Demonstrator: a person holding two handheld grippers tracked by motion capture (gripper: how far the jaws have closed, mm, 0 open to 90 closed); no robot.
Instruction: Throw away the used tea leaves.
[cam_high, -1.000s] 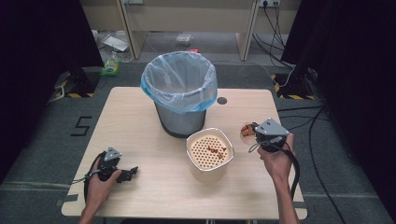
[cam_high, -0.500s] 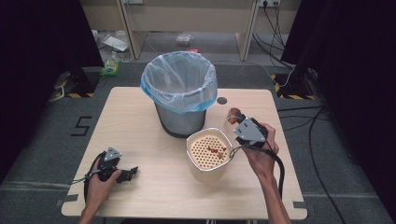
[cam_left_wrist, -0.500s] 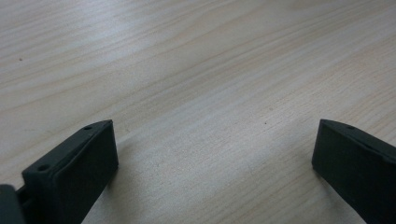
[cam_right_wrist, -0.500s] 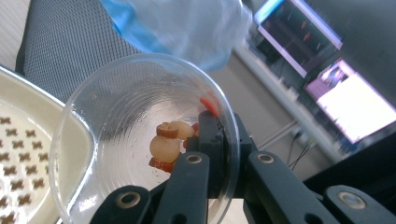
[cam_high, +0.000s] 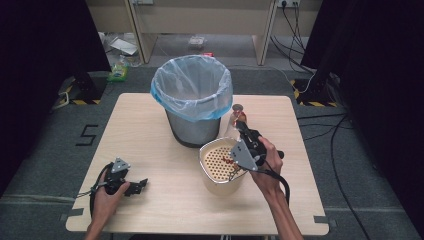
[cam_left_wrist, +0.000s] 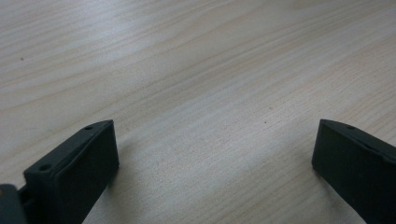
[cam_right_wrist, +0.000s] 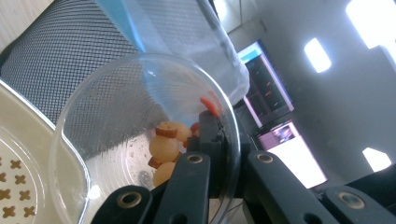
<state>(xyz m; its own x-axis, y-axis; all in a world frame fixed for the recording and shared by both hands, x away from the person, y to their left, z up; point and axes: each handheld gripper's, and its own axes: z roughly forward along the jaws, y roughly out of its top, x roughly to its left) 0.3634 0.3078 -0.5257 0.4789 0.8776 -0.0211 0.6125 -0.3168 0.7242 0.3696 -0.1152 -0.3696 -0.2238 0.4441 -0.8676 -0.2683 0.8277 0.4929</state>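
My right gripper (cam_high: 241, 129) is shut on the rim of a clear plastic cup (cam_high: 233, 125), one jaw inside the wall and one outside. The cup (cam_right_wrist: 116, 140) is tipped on its side toward a cream perforated strainer bowl (cam_high: 206, 167), and beige and red food pieces (cam_right_wrist: 166, 147) lie in it near my right gripper (cam_right_wrist: 229, 149). A few red bits lie in the strainer (cam_right_wrist: 18, 154). My left gripper (cam_high: 136, 186) rests on the table's front left, and it (cam_left_wrist: 215, 154) is open over bare wood.
A grey mesh bin (cam_high: 192, 127) lined with a blue bag (cam_high: 192, 82) stands just behind the strainer, close to the cup. A small round disc (cam_high: 237, 107) sits in the table top beside the bin. The wooden table (cam_high: 150, 145) has free room left and front.
The right gripper has carried the cup left from the table's right side to the strainer's far rim and tipped it. The left gripper has stayed still.
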